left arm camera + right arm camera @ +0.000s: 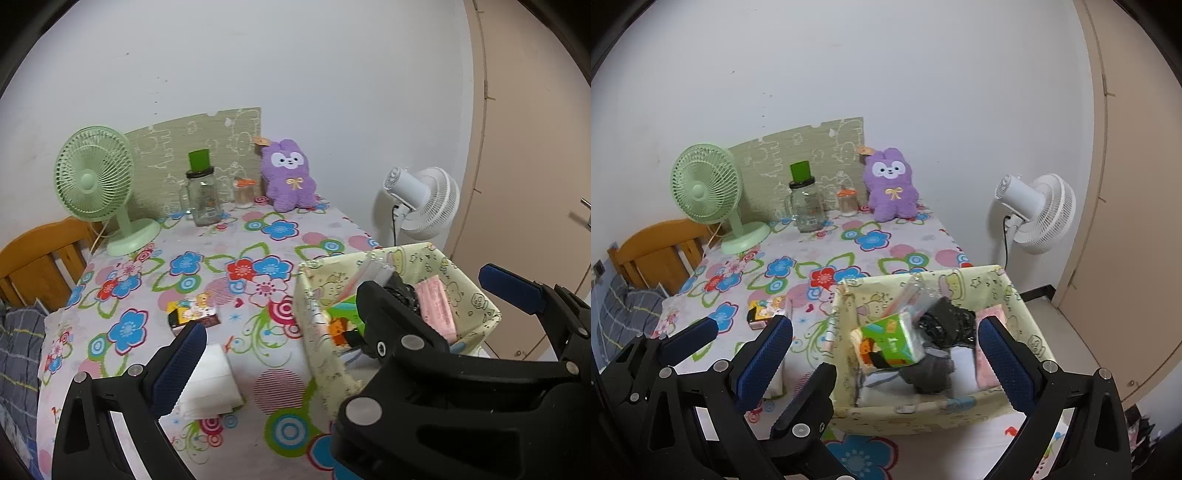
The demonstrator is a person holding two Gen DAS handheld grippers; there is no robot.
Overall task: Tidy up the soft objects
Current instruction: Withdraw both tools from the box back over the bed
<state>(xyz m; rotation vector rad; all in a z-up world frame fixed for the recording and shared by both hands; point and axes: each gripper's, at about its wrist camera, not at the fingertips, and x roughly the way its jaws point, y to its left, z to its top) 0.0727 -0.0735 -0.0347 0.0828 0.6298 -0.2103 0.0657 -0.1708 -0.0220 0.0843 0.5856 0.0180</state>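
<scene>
A pale yellow fabric basket [1019, 299] stands at the table's near right and holds a green tissue pack [892, 338], dark bundled cloth [947, 321] and a pink pack [436, 304]. A white tissue pack [212, 380] and a small yellow cartoon pack [194, 310] lie on the flowered tablecloth to the basket's left [325, 343]. A purple plush rabbit [288, 175] sits upright at the far edge. My left gripper [343, 325] is open, one finger by the white pack, the other past the basket. My right gripper [886, 350] is open over the basket. The left gripper [750, 338] also shows in the right wrist view.
A green desk fan [94, 184] stands at the far left, with a glass jar [203, 199] and a small orange-capped bottle [243, 192] beside it. A white fan [424, 201] stands off the table's right. A wooden bed frame [40, 258] is at left.
</scene>
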